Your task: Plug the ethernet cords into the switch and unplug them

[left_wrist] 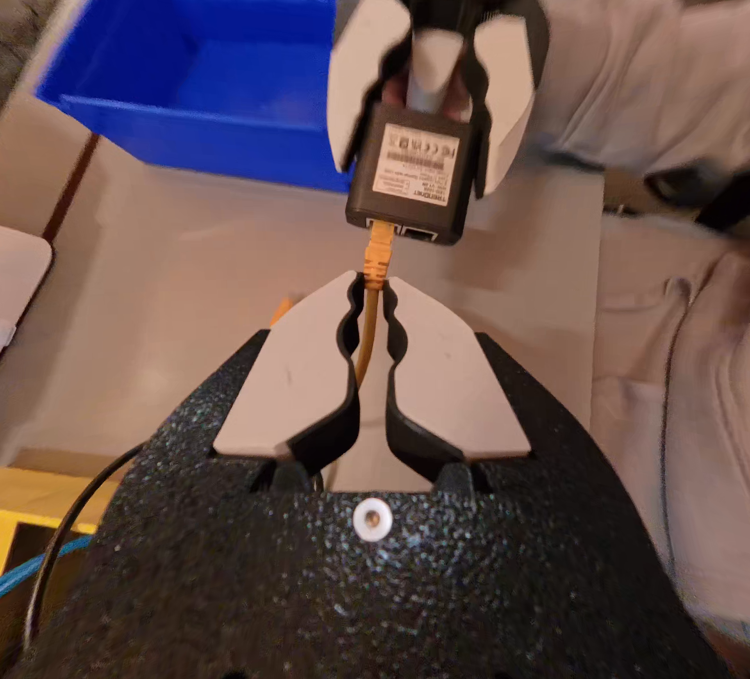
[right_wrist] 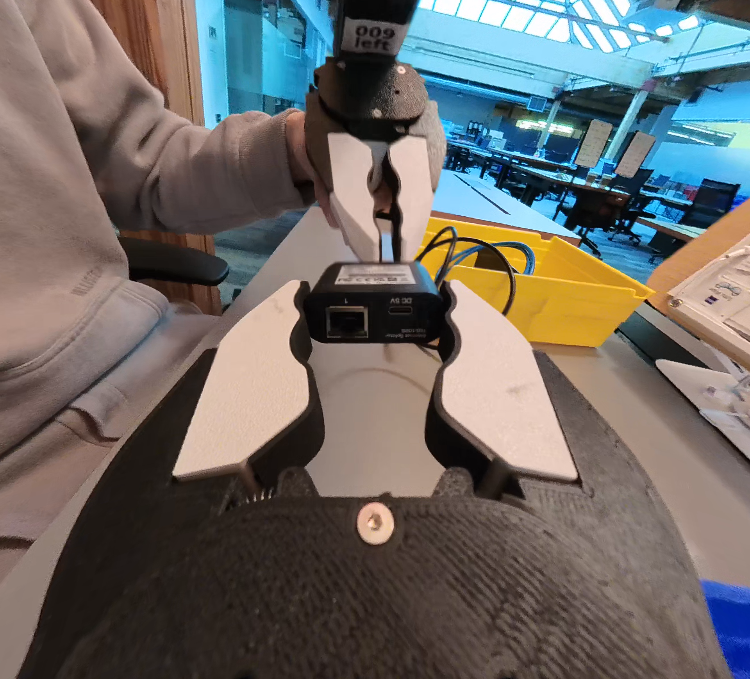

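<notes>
The switch is a small black box (left_wrist: 410, 176) with a white label on top, held above the table. My right gripper (right_wrist: 373, 294) is shut on the switch (right_wrist: 373, 308) by its two sides; it also shows in the left wrist view (left_wrist: 414, 181). My left gripper (left_wrist: 373, 280) is shut on the orange ethernet cord (left_wrist: 377, 250) just behind its plug. The plug sits in the left port of the switch; the port beside it (left_wrist: 420, 232) is empty. In the right wrist view the near face shows one empty port (right_wrist: 347, 320) and a small power socket. The left gripper (right_wrist: 385, 250) stands behind the switch there.
A blue bin (left_wrist: 211, 51) stands at the far left of the grey table (left_wrist: 162, 294). A yellow bin (right_wrist: 568, 286) holds black and blue cords. A person in a grey sweatshirt (right_wrist: 81, 172) sits close. White papers (right_wrist: 714, 306) lie at the right. There is about 5 cm between the tips of the two grippers.
</notes>
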Available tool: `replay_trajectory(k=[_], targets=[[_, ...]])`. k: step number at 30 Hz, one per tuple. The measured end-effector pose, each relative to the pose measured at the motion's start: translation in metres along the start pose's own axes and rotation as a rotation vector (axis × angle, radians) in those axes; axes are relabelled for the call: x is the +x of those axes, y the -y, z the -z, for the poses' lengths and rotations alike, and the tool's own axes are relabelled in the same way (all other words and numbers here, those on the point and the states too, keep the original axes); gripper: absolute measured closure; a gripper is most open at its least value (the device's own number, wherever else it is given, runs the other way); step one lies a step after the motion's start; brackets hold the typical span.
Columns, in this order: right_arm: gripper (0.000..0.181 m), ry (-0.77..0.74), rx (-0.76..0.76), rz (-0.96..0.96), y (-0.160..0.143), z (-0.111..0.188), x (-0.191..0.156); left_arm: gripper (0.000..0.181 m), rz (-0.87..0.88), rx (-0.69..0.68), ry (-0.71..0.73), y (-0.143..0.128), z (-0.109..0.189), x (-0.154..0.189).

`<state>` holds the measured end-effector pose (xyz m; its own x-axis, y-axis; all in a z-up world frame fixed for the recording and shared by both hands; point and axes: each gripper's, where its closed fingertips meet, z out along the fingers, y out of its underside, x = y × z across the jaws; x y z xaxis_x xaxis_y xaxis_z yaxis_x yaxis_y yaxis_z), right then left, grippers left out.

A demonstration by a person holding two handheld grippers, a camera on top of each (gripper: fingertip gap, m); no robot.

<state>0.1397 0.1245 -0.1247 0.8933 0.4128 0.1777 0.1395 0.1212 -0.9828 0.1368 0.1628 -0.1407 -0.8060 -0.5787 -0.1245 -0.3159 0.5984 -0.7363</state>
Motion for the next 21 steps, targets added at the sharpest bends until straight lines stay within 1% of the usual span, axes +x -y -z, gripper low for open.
replay_trajectory(k=[2, 5, 6, 8, 10, 12, 14, 15, 17, 21], targets=[[0.119, -0.022, 0.006, -0.011, -0.005, 0.001, 0.005, 0.174, 0.033, 0.113, -0.013, 0.013, 0.008, -0.003], [0.119, -0.035, -0.014, -0.028, -0.016, -0.003, 0.008, 0.174, 0.054, 0.176, -0.012, 0.017, 0.011, -0.007], [0.119, -0.033, -0.012, -0.031, -0.016, -0.005, 0.008, 0.174, 0.049, 0.17, -0.003, 0.014, 0.011, -0.008], [0.12, -0.041, 0.045, -0.041, -0.008, -0.006, 0.009, 0.174, 0.045, 0.171, 0.018, 0.009, 0.01, -0.009], [0.119, -0.041, 0.0, -0.022, -0.013, -0.007, 0.008, 0.174, 0.054, 0.178, 0.018, 0.006, 0.009, -0.009], [0.119, -0.025, -0.009, -0.039, -0.016, -0.007, 0.006, 0.174, 0.063, 0.229, -0.016, 0.01, 0.01, -0.006], [0.12, -0.044, -0.053, -0.026, -0.023, -0.009, 0.008, 0.174, 0.056, 0.212, -0.016, 0.007, 0.01, -0.008], [0.12, -0.034, -0.073, -0.028, -0.028, -0.01, 0.006, 0.173, 0.048, 0.229, -0.032, 0.009, 0.01, -0.006], [0.12, -0.044, -0.04, -0.027, -0.026, -0.012, 0.007, 0.173, 0.064, 0.256, -0.047, 0.013, 0.013, -0.006], [0.12, -0.039, -0.056, -0.044, -0.029, -0.015, 0.008, 0.173, 0.037, 0.19, -0.017, 0.0, 0.01, -0.009]])
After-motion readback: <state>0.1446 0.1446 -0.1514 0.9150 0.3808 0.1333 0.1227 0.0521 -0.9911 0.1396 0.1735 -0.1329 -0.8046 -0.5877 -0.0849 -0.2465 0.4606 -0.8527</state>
